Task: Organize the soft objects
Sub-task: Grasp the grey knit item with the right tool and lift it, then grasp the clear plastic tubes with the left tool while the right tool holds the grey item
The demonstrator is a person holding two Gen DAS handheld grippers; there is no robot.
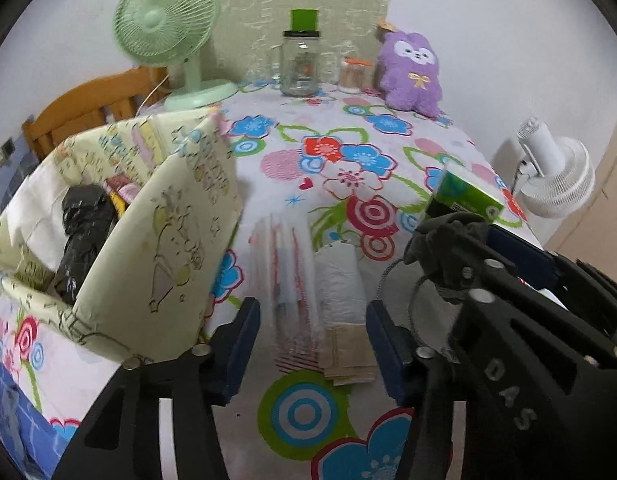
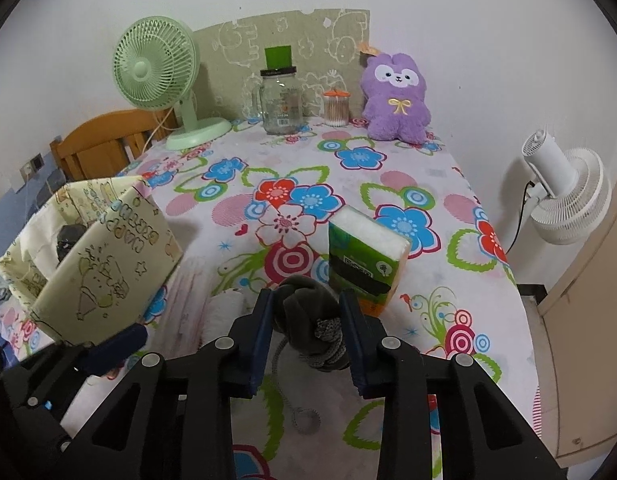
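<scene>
Between the blue pads of the left tool (image 1: 313,350), left wrist view: jaws spread wide, gripping nothing. Below them on the bench lie a clear red-striped plastic bag (image 1: 286,280), a crumpled white plastic bag roll (image 1: 338,276) and a folded tan paper piece (image 1: 348,354), side by side. Pale yellow cartoon-print fabric storage bin (image 1: 164,248) stands just left, open-topped, with a black wrapped bundle (image 1: 82,236) inside. Right tool intrudes at right edge, carrying a dark grey soft knotted thing.

Judgement: next move is likely carrying that thing to the bin. Keep the left tool low and clear of the bin mouth; the bin wall looks floppy, so steadying its near rim could help.

Right wrist view: right tool (image 2: 306,314) clenched on the dark grey knotted fabric piece with braided cord (image 2: 308,308); cord tail and small ring dangle down onto the cloth. Lift high enough that the tail clears the green-and-white tissue pack (image 2: 364,256) standing just behind, then drop well inside the bin.

Surface: white tablecloth with bright flower print (image 2: 388,184), slightly wrinkled. Far edge: mint green desk fan (image 2: 156,76), glass mug jar with green lid (image 2: 279,100), cotton swab jar (image 2: 337,109), purple plush toy (image 2: 396,98). White floor fan (image 2: 568,196) at right; wooden chair (image 2: 104,144) at left; plain white wall.
</scene>
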